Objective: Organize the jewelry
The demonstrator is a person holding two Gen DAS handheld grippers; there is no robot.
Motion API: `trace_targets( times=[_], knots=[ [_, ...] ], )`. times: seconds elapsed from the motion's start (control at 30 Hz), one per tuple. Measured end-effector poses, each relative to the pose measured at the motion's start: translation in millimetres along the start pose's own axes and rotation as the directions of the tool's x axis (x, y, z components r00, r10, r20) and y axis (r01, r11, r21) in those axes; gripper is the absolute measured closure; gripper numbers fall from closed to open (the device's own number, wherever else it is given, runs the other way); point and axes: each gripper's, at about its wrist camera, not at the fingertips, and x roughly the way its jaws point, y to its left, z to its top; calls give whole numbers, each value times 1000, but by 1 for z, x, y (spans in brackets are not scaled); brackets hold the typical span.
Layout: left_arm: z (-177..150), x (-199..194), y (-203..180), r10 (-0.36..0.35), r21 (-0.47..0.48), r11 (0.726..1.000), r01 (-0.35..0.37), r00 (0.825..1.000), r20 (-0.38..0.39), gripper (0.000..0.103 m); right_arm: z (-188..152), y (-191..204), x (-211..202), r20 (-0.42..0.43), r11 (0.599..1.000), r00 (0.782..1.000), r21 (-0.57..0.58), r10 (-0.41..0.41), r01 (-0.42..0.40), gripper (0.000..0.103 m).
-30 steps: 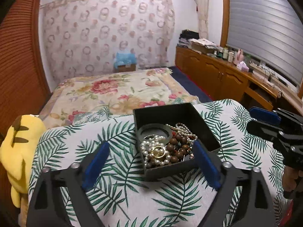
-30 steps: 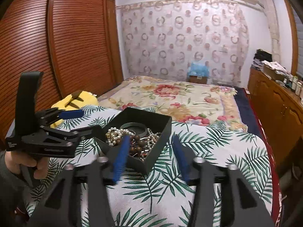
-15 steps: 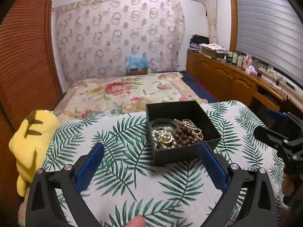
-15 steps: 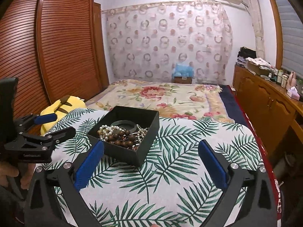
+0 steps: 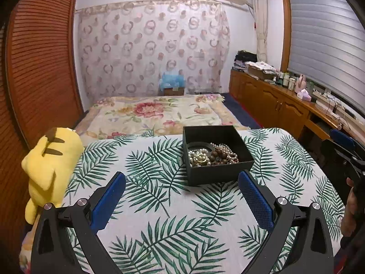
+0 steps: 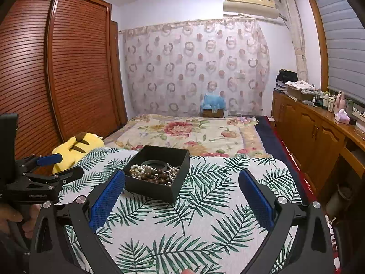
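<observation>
A black open box (image 5: 237, 134) sits on a leaf-print tablecloth and holds a heap of jewelry (image 5: 211, 155): pearl strands, brown wooden beads, a gold piece and a dark bangle. The box (image 6: 180, 157) and the jewelry (image 6: 155, 172) also show in the right wrist view. My left gripper (image 5: 181, 196) is open and empty, back from the box's near side. My right gripper (image 6: 181, 196) is open and empty, near and right of the box. Each gripper shows at the edge of the other view, the right (image 5: 342, 146), the left (image 6: 59, 166).
A yellow plush toy (image 5: 50, 162) lies at the table's left edge. Behind the table is a bed (image 5: 159, 114) with a floral cover. A wooden wardrobe (image 6: 57, 80) stands on the left, and a cluttered wooden sideboard (image 5: 285, 105) on the right.
Both grippers have drawn back and up from the box, which looks smaller and farther. The right gripper's jaws have opened wide; the left stayed open. The jewelry lies unmoved.
</observation>
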Motion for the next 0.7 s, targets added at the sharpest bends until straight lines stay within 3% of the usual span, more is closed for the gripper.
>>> trace_targets(
  times=[0.7],
  knots=[
    [-3,-52,-9,27,1,1000,-27,994,105,8,-4,-2,-34,42,999,998,26,-46,45,3]
  ],
)
